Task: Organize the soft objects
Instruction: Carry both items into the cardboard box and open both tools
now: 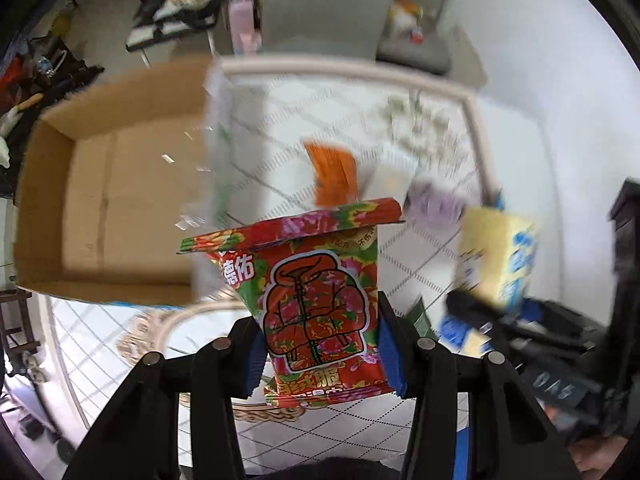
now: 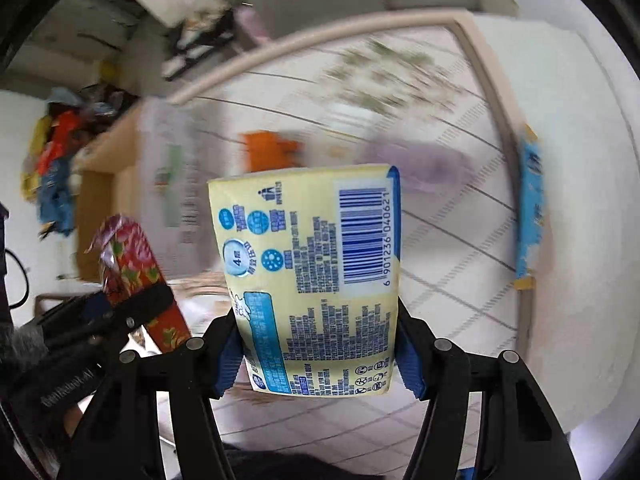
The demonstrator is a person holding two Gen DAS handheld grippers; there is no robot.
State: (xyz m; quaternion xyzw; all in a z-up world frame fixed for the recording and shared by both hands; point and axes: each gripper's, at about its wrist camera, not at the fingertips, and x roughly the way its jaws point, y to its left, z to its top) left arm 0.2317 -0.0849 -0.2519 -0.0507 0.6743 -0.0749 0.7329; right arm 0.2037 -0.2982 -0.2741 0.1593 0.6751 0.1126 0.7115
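While both packs hang gripped, open cardboard box (image 1: 100, 200) sits left.

My right gripper (image 2: 320, 354) clamps the yellow tissue pack (image 2: 312, 276), barcode side up, above the blurred quilted mat (image 2: 460, 280).

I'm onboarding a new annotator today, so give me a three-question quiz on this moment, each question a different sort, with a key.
1. True or false: the left gripper holds the red floral packet.
2. Multiple choice: what is clamped in the right gripper? A) an orange pack B) the yellow tissue pack C) a purple pack
3. Fill in: the cardboard box seen from the left wrist is open at the ____.

Key
1. True; its blue pads press on both sides of the packet.
2. B; the side with the barcode faces the camera.
3. Top; nothing shows on its visible floor.
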